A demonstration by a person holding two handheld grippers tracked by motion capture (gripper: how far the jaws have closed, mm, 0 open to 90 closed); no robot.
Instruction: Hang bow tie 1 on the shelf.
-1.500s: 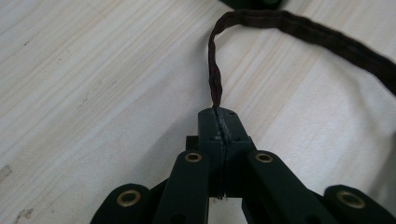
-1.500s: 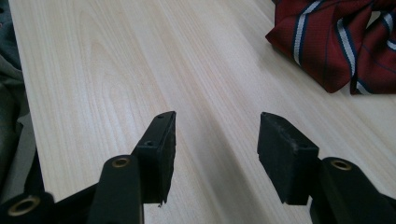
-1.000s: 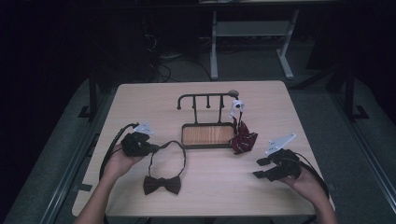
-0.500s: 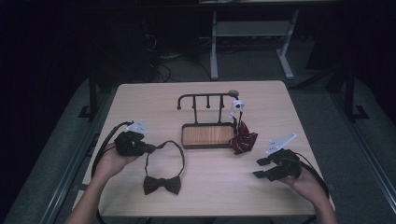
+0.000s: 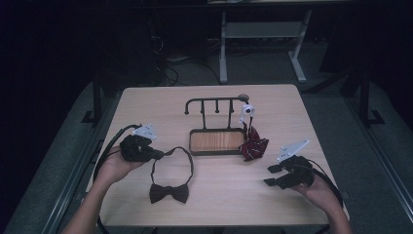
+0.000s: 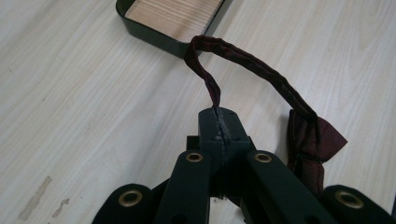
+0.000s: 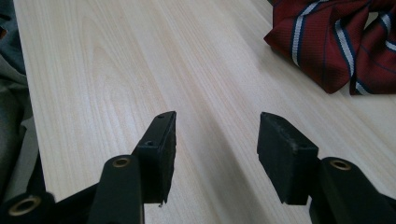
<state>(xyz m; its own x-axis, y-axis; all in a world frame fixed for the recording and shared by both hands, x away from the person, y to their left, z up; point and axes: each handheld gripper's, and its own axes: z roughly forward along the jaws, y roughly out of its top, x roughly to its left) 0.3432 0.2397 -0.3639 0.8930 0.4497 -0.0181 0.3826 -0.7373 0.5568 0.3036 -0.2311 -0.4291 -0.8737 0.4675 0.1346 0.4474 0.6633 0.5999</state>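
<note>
The left gripper (image 5: 157, 154) sits near the left edge of the table (image 5: 160, 105), held in the person's left hand (image 5: 114, 165). Its jaws are clenched on the neck strap of a dark maroon bow tie (image 5: 169, 193). In the left gripper view the strap (image 6: 243, 60) rises out of the closed jaw tips, arches up and over, and comes down to the bow (image 6: 310, 144), which lies on the wood just beside the gripper. From the high view the strap forms a loop between the gripper and the bow, and the bow rests toward the front edge, left of the middle.

A small stand (image 5: 216, 141) occupies the middle of the table: a black-rimmed tray with a wooden floor, and a black rail with short pegs above it. A red striped necktie (image 5: 253, 146) lies bunched against the right end of the tray, with a small white item just above it at the right end of the rail; what that is cannot be told.

The right gripper (image 5: 272, 175) rests near the front right corner in the person's right hand (image 5: 319, 190), well apart from the bow tie. Its jaws stand apart with nothing between them, bare wood showing in the gap, and the striped necktie (image 7: 336, 42) lies ahead of them, untouched.
</note>
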